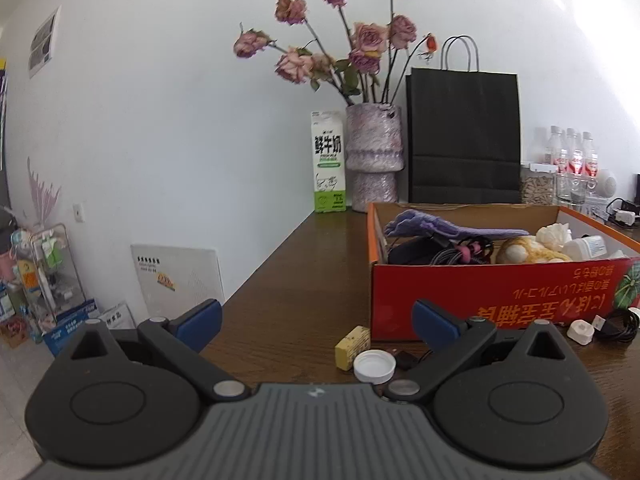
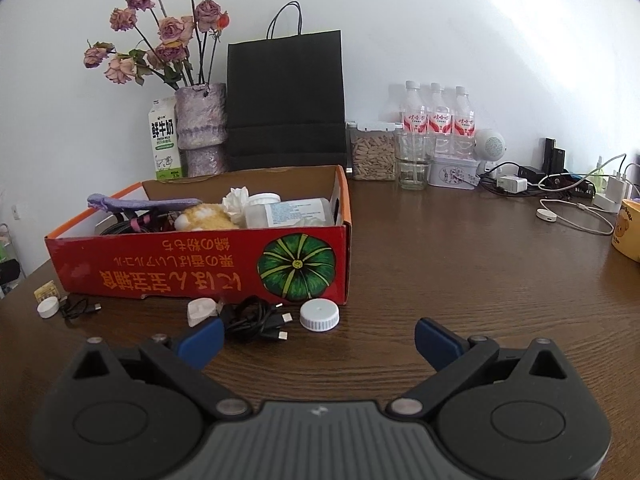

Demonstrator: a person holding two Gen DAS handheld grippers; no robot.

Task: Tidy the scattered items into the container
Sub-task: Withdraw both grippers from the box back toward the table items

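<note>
A red cardboard box (image 2: 160,272) with a pumpkin print sits on the brown table; it also shows in the left wrist view (image 1: 480,292). It holds a purple cloth (image 2: 140,203), cables, a plush toy, tissue and a white bottle (image 2: 296,212). In front of it lie a white ribbed cap (image 2: 319,315), a black USB cable (image 2: 256,320), a white charger (image 2: 201,310), a small white cap (image 1: 374,365), a yellow block (image 1: 352,346) and a thin black cable (image 2: 78,309). My left gripper (image 1: 316,322) is open above the small cap. My right gripper (image 2: 318,338) is open, just before the ribbed cap.
Behind the box stand a milk carton (image 2: 164,144), a vase of dried roses (image 2: 202,128), a black paper bag (image 2: 286,100), a jar, a glass (image 2: 414,164) and water bottles (image 2: 436,116). Chargers and cables lie at the far right, beside a yellow mug (image 2: 628,232). The table's left edge drops to the floor.
</note>
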